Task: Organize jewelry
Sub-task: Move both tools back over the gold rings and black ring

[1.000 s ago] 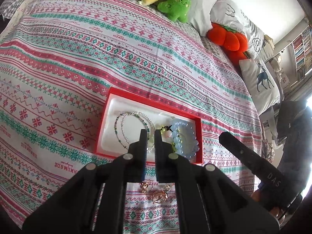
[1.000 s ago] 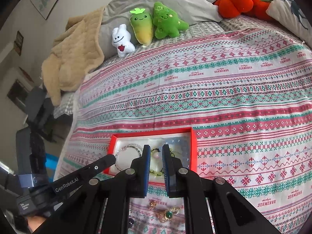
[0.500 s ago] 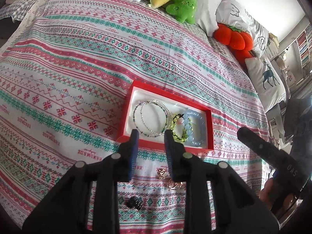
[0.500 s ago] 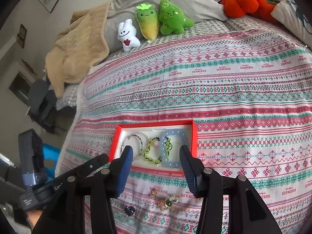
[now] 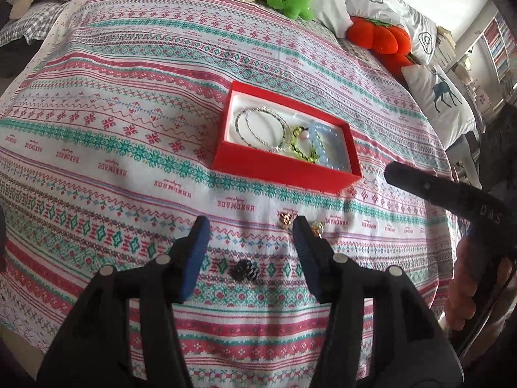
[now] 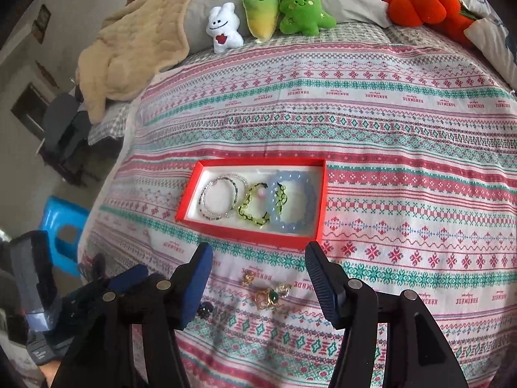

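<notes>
A red box (image 6: 318, 207) with a white lining is set on a patterned bedspread (image 6: 404, 135), and three sets of bracelets are laid inside it: thin beaded bracelets (image 6: 219, 199) at the left end, a green beaded bracelet (image 6: 255, 208) in the middle, and a pale blue bead bracelet (image 6: 292, 200) at the right end, the green one overlapping the blue. The same box (image 5: 284, 169) is seen at an angle in the left wrist view. On the bedspread in front of the box, outside it, a cluster of small gold pieces with a green stone (image 6: 266, 292) is seen, and a small dark piece (image 5: 246, 270) lies apart from it, nearer the left gripper. The left gripper (image 5: 247, 236) is held above the bedspread with its jaws apart, having just been opening, and nothing is gripped between them; the dark piece lies on the cloth below the gap. The right gripper (image 6: 258, 274) is likewise held with its jaws apart, having just been opening, and nothing is held; the gold cluster lies on the cloth below its gap. Plush toys (image 6: 268, 16) are lined up at the head of the bed, beside a tan blanket (image 6: 135, 48).
</notes>
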The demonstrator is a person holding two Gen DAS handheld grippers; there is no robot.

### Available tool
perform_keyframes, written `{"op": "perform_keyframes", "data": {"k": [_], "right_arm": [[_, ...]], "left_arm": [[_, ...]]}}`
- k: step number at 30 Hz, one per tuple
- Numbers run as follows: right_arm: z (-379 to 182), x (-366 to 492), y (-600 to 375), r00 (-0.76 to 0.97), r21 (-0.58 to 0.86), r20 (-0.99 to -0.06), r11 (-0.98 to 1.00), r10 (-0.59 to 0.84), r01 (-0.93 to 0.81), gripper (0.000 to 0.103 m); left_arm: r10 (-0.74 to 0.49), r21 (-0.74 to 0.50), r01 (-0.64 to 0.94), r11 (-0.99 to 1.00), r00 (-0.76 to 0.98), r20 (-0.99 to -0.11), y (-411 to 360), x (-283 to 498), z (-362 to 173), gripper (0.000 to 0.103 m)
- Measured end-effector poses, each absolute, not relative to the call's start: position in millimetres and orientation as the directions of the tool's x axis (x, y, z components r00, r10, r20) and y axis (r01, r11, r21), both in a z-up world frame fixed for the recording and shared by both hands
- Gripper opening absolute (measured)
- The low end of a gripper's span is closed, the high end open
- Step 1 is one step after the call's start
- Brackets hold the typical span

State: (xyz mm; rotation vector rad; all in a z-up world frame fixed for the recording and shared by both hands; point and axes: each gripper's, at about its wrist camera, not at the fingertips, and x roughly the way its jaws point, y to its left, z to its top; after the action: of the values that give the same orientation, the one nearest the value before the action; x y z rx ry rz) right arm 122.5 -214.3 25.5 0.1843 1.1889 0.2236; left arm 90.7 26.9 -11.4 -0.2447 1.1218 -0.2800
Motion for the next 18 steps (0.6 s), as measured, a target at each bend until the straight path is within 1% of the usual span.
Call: {"op": "perform_keyframes", "data": {"k": [1, 3, 6, 14, 18], "right_arm": [[24, 121, -214, 0.342, 0.26, -0.9, 0.963, 0.269, -0.073, 0.061], [20, 116, -215, 0.314, 0.24, -0.918, 0.969, 0.244, -0.053, 0.061], [13, 110, -215, 0.274, 0.215, -0.937, 0.976, 0.217, -0.038, 0.061], [-3, 98, -214, 0.196, 0.207, -0.959, 0.978, 0.205, -0.014, 0.062], [-13, 98, -213, 0.159, 0.195, -0.968, 0.981, 0.193, -0.001, 0.063]], "left_arm": [[-0.336, -0.322, 0.104, 0.941, 0.395, -0.855, 24, 87, -13, 0.058], [-0.315, -0.291, 0.122, 0.949, 0.37, -0.874, 17, 80, -16, 0.059], [-0.302, -0.269, 0.138, 0.953, 0.369, -0.879, 9, 72, -15, 0.059], [-0.253, -0.224, 0.123, 0.967, 0.336, -0.907, -3, 69, -34, 0.059], [-0.221, -0.184, 0.139, 0.973, 0.34, -0.914, -7, 70, -41, 0.059]]}}
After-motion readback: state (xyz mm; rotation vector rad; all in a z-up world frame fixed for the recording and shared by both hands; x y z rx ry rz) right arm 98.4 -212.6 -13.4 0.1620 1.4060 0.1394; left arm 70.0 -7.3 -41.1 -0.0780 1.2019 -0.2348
